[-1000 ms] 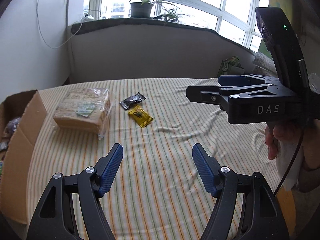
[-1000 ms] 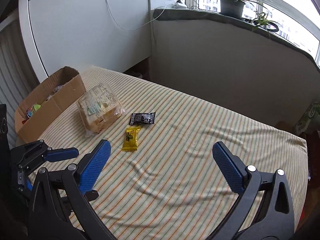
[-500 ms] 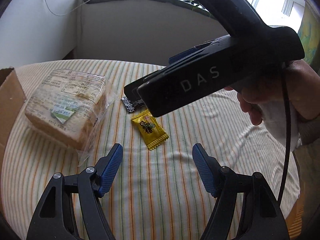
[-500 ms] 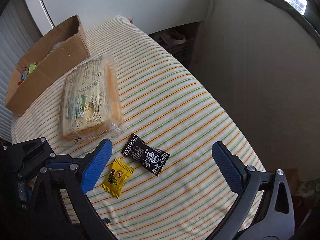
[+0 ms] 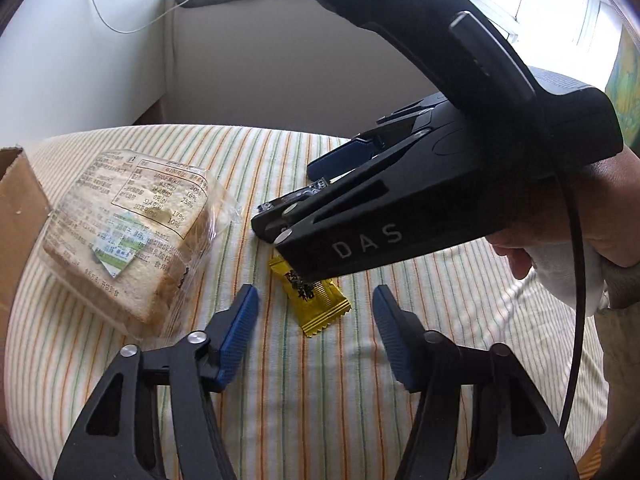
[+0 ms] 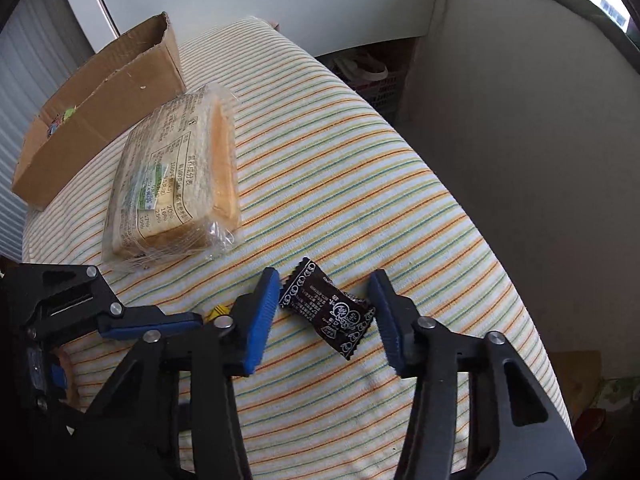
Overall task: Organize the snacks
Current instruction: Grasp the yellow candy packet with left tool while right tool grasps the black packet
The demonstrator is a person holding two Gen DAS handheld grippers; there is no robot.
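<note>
A yellow candy packet lies on the striped cloth between the open jaws of my left gripper. A black candy packet lies between the open jaws of my right gripper, close to both pads, not pinched. The right gripper's body crosses the left wrist view above the yellow packet and hides the black one there. A wrapped loaf of sliced bread lies to the left; it also shows in the right wrist view. The left gripper's finger shows low left in the right wrist view.
An open cardboard box with snacks inside stands at the table's left end, beyond the bread; its flap shows in the left wrist view. The striped tablecloth drops off at a rounded far edge beside a grey wall.
Both grippers have moved down and forward onto the candies. The right jaws have narrowed around the black packet. The left jaws now straddle the yellow packet.
</note>
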